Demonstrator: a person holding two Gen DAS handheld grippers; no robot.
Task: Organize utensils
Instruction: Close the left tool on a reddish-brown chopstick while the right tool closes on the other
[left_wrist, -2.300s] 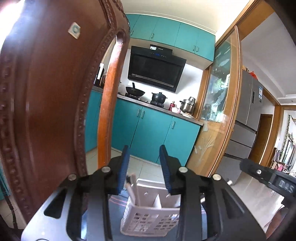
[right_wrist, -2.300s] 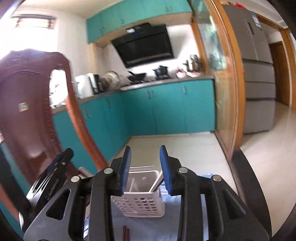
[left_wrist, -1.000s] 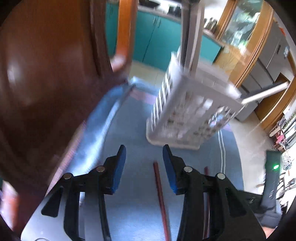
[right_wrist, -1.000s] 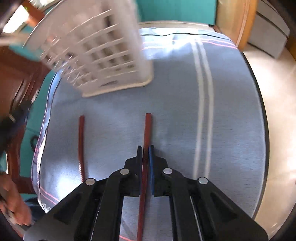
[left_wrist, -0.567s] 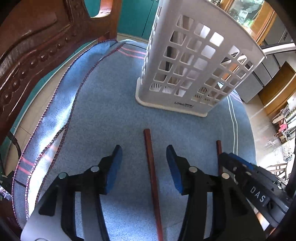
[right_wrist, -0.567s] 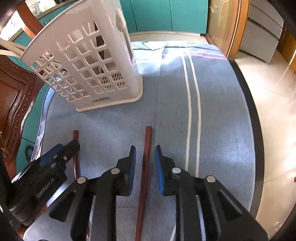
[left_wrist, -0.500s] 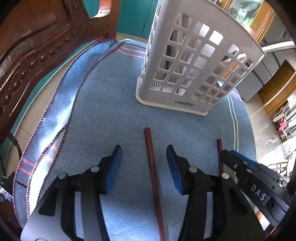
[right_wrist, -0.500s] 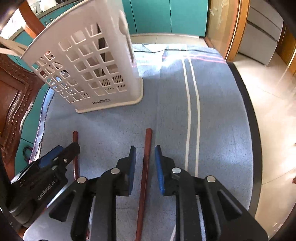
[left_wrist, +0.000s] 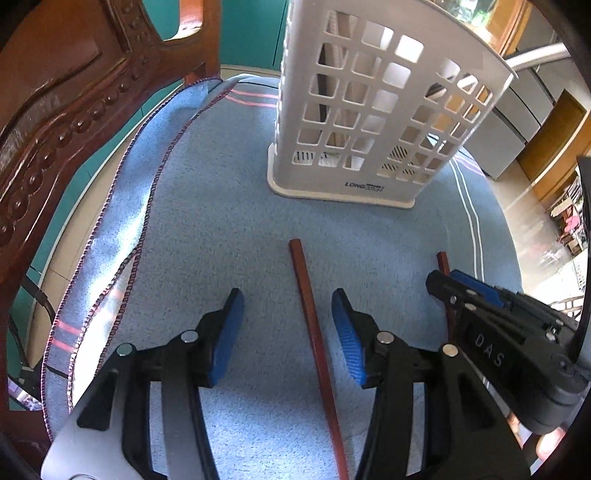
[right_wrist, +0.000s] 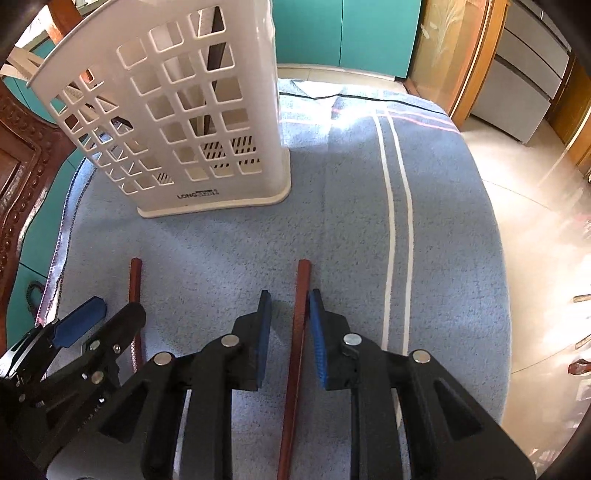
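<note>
Hovering low over a blue cloth (left_wrist: 229, 221) on the bench, the left gripper (left_wrist: 286, 325) and right gripper (right_wrist: 290, 325) each straddle a red-brown chopstick (left_wrist: 314, 332) (right_wrist: 295, 350), jaws open. A white slotted holder (right_wrist: 173, 122) stands upright just beyond.

We see bright daylight from the far side and right. Glare washes out the floor tiles (right_wrist: 532, 236) and whitens the blue cloth (right_wrist: 351, 122) beyond the white basket (right_wrist: 207, 122). Both views are sharp in the middle, bowed by fisheye, with dark vignetted corners.
</note>
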